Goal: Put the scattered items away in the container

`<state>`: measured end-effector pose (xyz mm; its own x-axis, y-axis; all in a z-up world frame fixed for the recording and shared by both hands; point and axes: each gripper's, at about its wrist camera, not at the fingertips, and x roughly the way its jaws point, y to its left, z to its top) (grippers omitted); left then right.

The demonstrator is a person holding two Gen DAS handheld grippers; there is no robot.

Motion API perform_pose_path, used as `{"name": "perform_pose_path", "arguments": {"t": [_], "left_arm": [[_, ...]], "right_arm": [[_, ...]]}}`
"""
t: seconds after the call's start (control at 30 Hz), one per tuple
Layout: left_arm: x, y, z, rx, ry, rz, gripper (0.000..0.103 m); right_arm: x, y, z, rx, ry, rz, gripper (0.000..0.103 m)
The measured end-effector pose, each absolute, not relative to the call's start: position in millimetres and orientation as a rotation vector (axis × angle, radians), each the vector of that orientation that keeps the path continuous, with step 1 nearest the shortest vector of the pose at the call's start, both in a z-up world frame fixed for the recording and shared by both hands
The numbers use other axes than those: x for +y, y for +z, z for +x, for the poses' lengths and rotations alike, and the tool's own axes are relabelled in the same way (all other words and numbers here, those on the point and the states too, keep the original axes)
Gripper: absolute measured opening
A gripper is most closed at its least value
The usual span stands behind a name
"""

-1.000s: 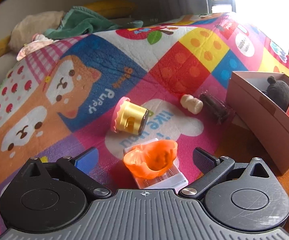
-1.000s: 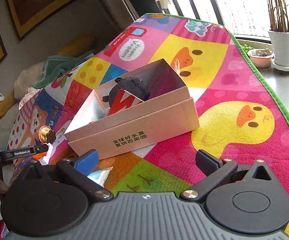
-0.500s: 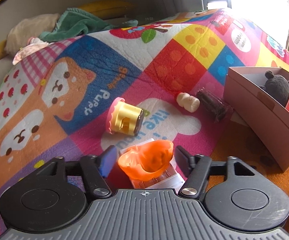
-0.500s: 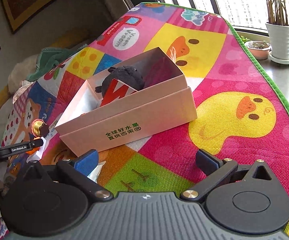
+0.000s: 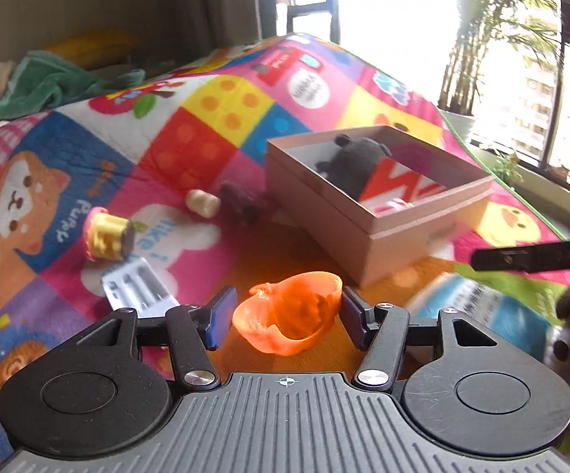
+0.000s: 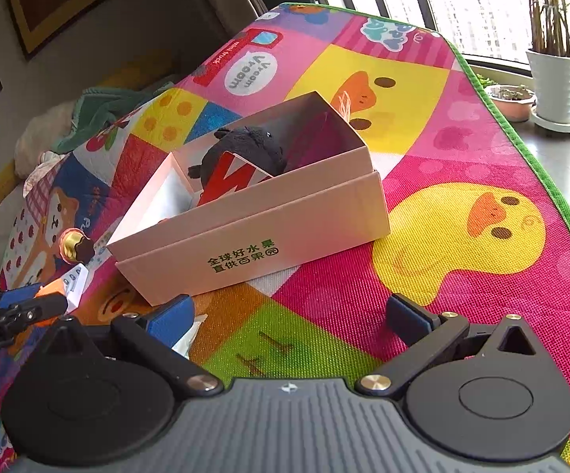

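The left claw pinches the orange cup, low centre of its frame, off the mat. The box sits upper right, toy inside. It should probably lift above the near wall, then release over the free corner. The right claw hangs spread, empty.

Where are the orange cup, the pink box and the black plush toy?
orange cup (image 5: 291, 325): left wrist view, on its inner wall, between the left gripper's fingers.
pink box (image 6: 245, 236): right wrist view, on the near side wall above the green print.
black plush toy (image 6: 251, 144): right wrist view, on its head, inside the box.
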<state>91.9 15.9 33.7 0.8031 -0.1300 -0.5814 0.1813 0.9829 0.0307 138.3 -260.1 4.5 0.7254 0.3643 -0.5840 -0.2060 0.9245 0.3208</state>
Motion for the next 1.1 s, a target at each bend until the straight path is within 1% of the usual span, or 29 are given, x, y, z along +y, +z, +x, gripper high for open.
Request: {"name": "perform_pose_path", "arguments": {"t": [0.1,0.13,0.17,0.23,0.3,0.33,0.4,0.47,0.57,0.67,0.8,1.1], "left_arm": [[7,20,81,0.657,-0.186,0.096,0.063],[8,16,79,0.671,-0.181,0.088,0.065],[9,12,78,0.686,-0.174,0.078,0.070],[12,7,76,0.707,-0.154,0.064,0.076],[15,4,71,0.720,-0.146,0.055,0.087],[17,3,69,0.721,-0.143,0.049,0.096],[21,3,65,0.725,-0.144,0.039,0.097],[24,0,65,0.742,-0.143,0.027,0.100],[22,-3,62,0.736,-0.140,0.041,0.103],[19,-3,59,0.738,-0.119,0.066,0.103],[28,-3,52,0.728,-0.105,0.018,0.103],[36,-3,50,0.700,-0.086,-0.042,0.103]], "right_arm": [[-245,5,139,0.712,0.288,0.136,0.103],[-240,4,139,0.719,0.278,0.102,0.103],[-236,4,139,0.726,0.272,0.072,0.103],[-234,4,139,0.733,0.274,0.049,0.103],[-239,4,139,0.735,0.289,0.068,0.103],[-241,4,140,0.736,0.298,0.079,0.103],[-242,4,140,0.743,0.306,0.078,0.103],[-238,4,140,0.748,0.304,0.048,0.103],[-235,5,140,0.752,0.308,0.023,0.103],[-240,7,136,0.760,0.340,0.032,0.103],[-253,13,115,0.766,0.344,0.056,0.103],[-277,47,61,0.681,0.297,0.116,0.103]]}}
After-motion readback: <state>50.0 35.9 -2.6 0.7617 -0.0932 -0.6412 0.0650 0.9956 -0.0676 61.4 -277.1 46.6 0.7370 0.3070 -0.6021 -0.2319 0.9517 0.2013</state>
